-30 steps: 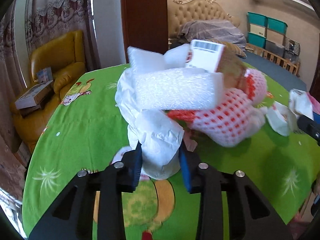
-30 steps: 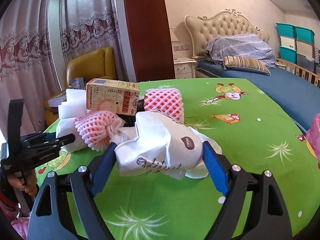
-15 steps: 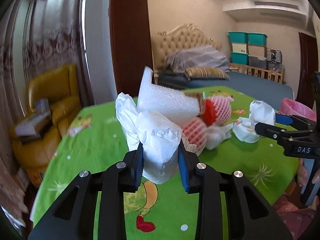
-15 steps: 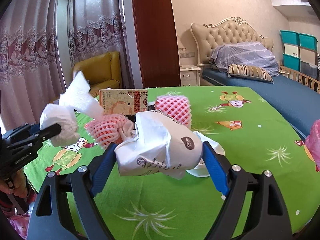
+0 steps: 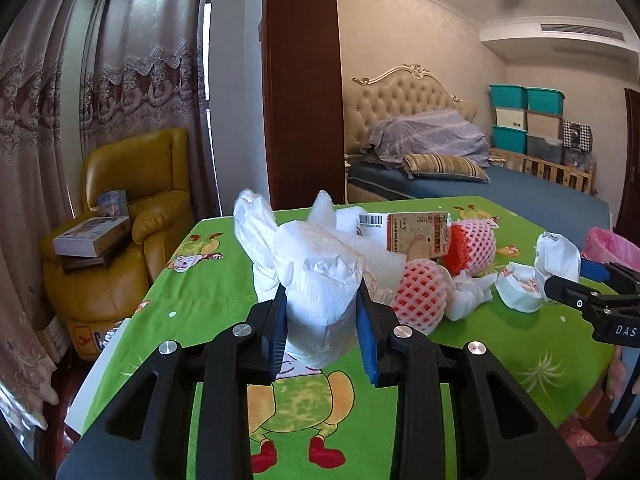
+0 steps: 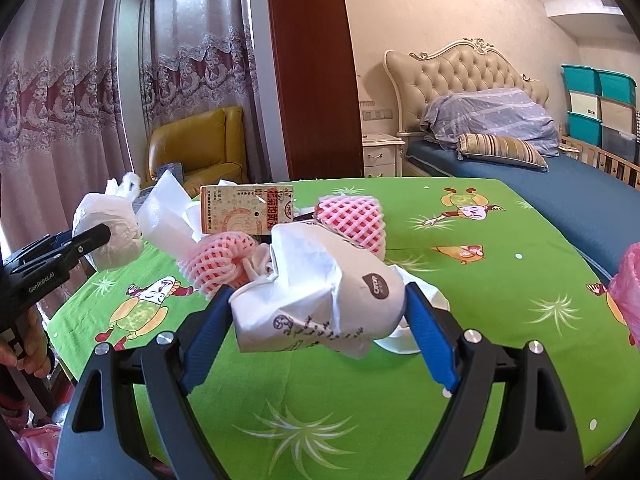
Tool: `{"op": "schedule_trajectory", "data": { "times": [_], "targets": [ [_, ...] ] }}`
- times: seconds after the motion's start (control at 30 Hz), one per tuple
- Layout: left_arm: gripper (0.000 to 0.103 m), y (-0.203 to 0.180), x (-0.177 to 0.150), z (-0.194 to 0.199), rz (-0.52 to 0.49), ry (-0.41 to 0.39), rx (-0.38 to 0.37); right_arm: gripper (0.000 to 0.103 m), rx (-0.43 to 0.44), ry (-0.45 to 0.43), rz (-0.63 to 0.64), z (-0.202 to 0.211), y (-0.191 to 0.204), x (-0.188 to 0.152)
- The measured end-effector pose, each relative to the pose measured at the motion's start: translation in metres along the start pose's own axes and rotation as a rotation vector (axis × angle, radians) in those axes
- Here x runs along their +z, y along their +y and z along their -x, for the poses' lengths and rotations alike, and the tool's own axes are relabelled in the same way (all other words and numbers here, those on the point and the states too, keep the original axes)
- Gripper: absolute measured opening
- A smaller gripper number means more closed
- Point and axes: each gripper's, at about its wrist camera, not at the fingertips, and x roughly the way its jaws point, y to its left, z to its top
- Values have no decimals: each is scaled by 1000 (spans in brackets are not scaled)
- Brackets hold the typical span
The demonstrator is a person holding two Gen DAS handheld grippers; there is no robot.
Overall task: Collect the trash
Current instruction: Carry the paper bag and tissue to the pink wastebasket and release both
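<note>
White crumpled tissue wad (image 5: 320, 300) fills the centre of my left wrist view, pinched between the narrow jaws of my left gripper (image 5: 322, 320). It stands roughly upright from the pads, with its long axis running away from me and its loose tail trailing to the upper left. It looks lifted clear of the green tablecloth (image 5: 192, 288). Right of it, lower on the cloth, lies the rest of the pile: a pink foam fruit net (image 5: 424, 296) and a drink carton (image 5: 416, 230) lying lengthwise across the frame. At the far right edge I see a pink bag (image 5: 612, 244); I judge that is where this load goes, so the carry runs rightward.

Paper, in the right wrist view, is what my right gripper (image 6: 320, 304) holds: a crushed white paper cup (image 6: 320, 292) clamped across wide-set jaws, its long axis crosswise, left to right. The pink bag (image 6: 630, 280) sits at the right edge, nearer this hand. My left gripper (image 6: 86, 240) with its wad (image 6: 108, 232) shows at mid-left.
</note>
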Motion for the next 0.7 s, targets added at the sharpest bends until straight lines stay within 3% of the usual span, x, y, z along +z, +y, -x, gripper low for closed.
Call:
{"op": "schedule_trajectory", "data": {
  "times": [0.23,0.7],
  "targets": [
    [30,-7,7,20,-23,-78,-1,82,-10,-41,14,13,3,6],
    [30,-62,-5,14,-160,-33,-147,82,-45,-87,28,34,2,6]
  ]
}}
